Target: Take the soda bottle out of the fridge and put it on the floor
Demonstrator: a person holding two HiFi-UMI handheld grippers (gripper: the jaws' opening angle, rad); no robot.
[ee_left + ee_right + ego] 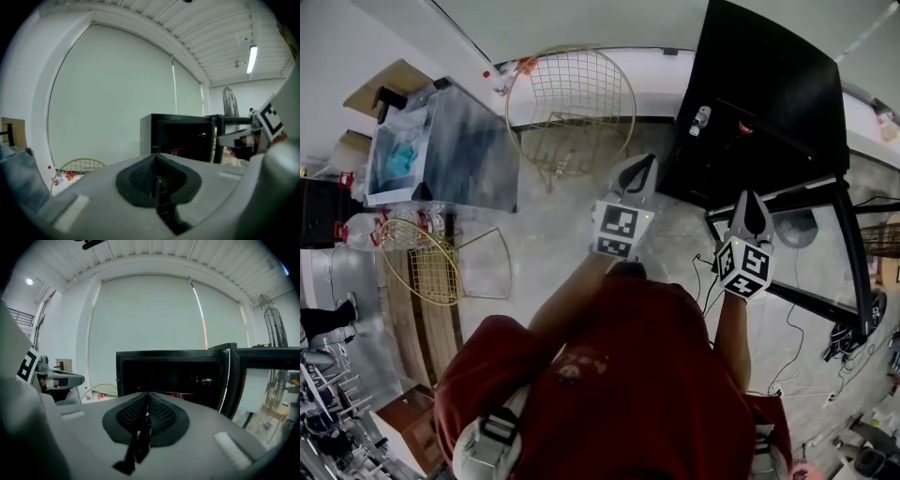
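The black fridge (769, 84) stands open ahead of me, its glass door (853, 253) swung out to the right. In its dark inside I make out a small pale bottle-like thing (701, 118) and something red (743, 127); the right gripper view shows a shiny shape (206, 379) there, too dim to name. My left gripper (644, 161) is shut and empty just left of the fridge front. My right gripper (750, 195) is shut and empty, a short way short of the opening. In their own views the left gripper (155, 157) and right gripper (148, 394) both point towards the fridge (173, 373).
A round wire basket (572, 103) leans by the wall left of the fridge, and another (417, 258) lies at the left. A grey plastic-covered box (450, 150) stands at the far left. Cables (787, 347) trail on the floor under the door.
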